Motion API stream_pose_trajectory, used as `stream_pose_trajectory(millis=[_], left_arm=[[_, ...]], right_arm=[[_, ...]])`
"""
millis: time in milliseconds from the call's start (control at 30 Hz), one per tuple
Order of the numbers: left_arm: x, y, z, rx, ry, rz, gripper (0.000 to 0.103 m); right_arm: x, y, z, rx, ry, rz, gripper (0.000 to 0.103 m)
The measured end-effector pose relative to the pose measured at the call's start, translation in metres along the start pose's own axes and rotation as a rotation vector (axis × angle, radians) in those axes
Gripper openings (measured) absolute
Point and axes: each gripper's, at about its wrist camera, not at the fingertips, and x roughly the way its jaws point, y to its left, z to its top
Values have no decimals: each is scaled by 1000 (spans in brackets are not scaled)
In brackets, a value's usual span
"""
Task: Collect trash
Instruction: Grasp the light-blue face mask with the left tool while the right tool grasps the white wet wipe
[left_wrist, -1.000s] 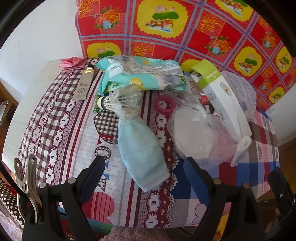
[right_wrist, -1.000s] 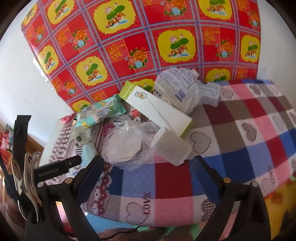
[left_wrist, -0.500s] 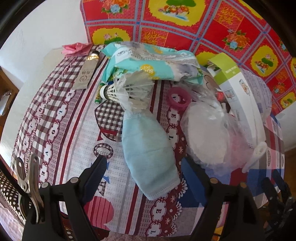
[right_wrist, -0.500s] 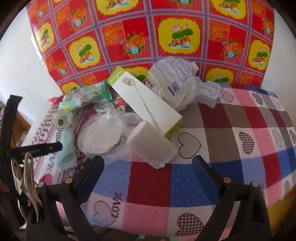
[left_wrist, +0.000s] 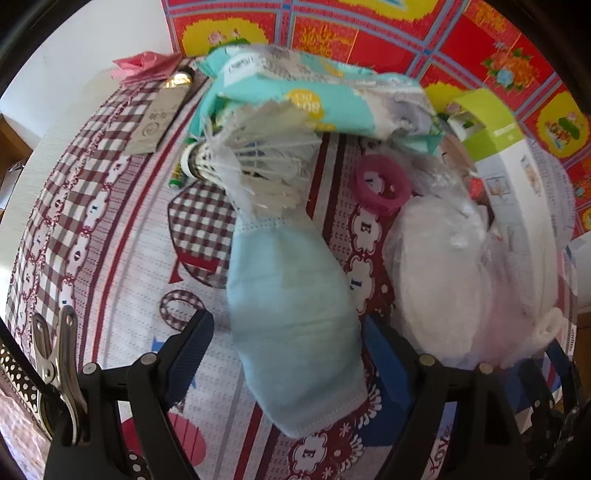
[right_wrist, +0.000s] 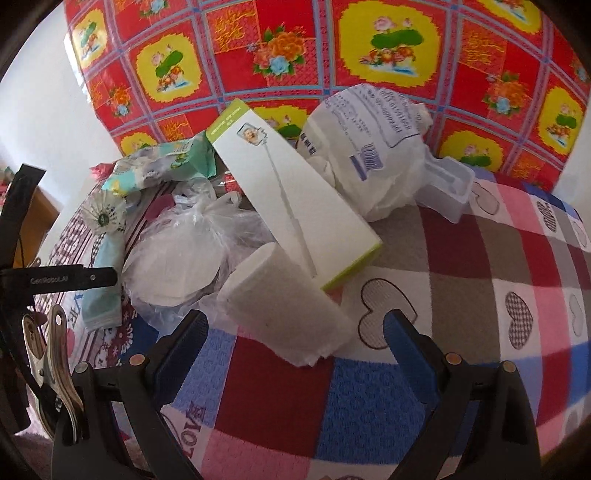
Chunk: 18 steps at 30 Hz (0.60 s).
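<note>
- The left gripper (left_wrist: 286, 354) has its two black fingers spread wide, and it holds nothing
- A soft light-blue face mask (left_wrist: 291, 325) lies flat on the checked tablecloth (left_wrist: 110, 236), and its near end sits right between those open fingers, so I think this is the trash it wants to take first
- A white feather shuttlecock (left_wrist: 255, 166) lies at the far end of the mask and touches it, so a pull on the mask could drag it along
- A pink plastic ring (left_wrist: 382, 186) sits just beside a crinkly clear plastic bag (left_wrist: 447, 280), to the right of the mask
- A teal wet-wipes packet (left_wrist: 295, 99) rests at the back, near the red and yellow flowered cloth (left_wrist: 480, 44)
- The right gripper (right_wrist: 295, 332) is spread wide too, with nothing in it
- A white paper roll (right_wrist: 280, 302) lies on its side, with its near end between those fingers, so it looks like the right side's pick
- A long white box with green ends (right_wrist: 291, 199) lies across the pile, and its low end is just behind the roll
- A crumpled white printed bag (right_wrist: 369, 140) sits behind the box
- No trash bin shows, so I cannot tell where the trash will go
</note>
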Motion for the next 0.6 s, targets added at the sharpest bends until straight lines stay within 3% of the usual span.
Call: stream_pose_trajectory(millis=[233, 333, 600], left_arm=[[9, -8, 5, 35, -45, 70, 86], [12, -13, 9, 32, -47, 82, 86], [16, -14, 19, 52, -52, 79, 87]], right_arm=[[15, -3, -1, -15, 28, 11, 97], [20, -7, -3, 3, 38, 18, 90], [26, -11, -6, 54, 55, 44, 58]])
